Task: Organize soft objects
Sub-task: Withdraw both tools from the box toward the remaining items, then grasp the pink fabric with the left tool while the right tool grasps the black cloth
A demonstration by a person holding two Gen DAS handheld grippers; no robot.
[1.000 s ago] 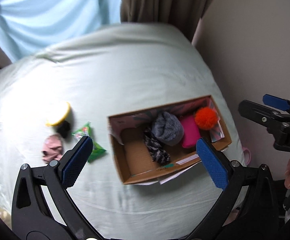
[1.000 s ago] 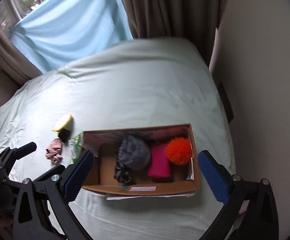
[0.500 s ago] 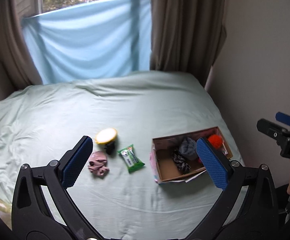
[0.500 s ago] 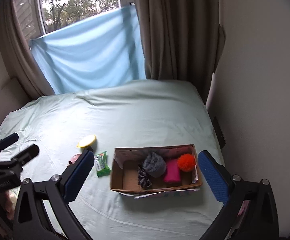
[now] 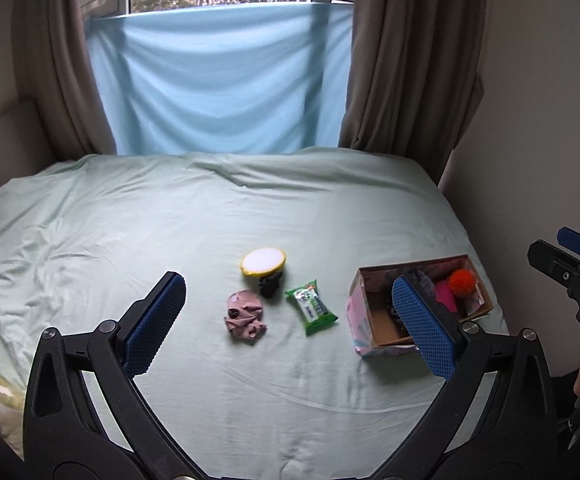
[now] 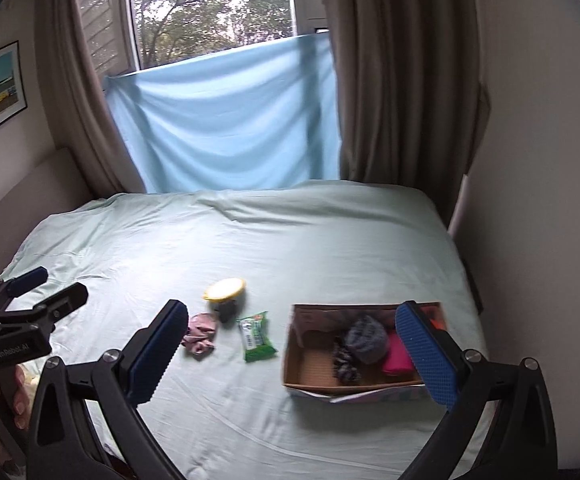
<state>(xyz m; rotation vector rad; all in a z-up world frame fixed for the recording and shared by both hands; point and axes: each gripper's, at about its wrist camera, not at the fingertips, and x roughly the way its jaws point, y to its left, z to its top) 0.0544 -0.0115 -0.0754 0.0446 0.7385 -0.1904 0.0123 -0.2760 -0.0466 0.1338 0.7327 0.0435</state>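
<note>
A cardboard box [image 5: 374, 328] [image 6: 302, 376] sits on the bed's near right, holding a grey knit ball [image 6: 366, 338], a dark patterned cloth [image 6: 346, 362], a pink pad [image 6: 396, 356] and an orange pom-pom [image 5: 462, 280]. Left of it on the sheet lie a green wipes packet [image 5: 311, 306] [image 6: 255, 336], a crumpled pink cloth [image 5: 245, 317] [image 6: 199, 332] and a yellow-rimmed round item with a black piece [image 5: 263, 262] [image 6: 225, 290]. My left gripper [image 5: 290, 324] and my right gripper [image 6: 290, 352] both hang open and empty above the bed's near edge.
The pale green bed [image 5: 169, 220] fills the room between a beige wall [image 5: 538, 120] on the right and a headboard [image 6: 29, 200] on the left. Brown curtains [image 6: 390, 80] and a blue sheet [image 5: 217, 80] cover the window behind. A hand [image 6: 13, 396] holds the left gripper's handle.
Both grippers have pulled up and back from right over the box, so the whole bed and window now show. The objects have not moved.
</note>
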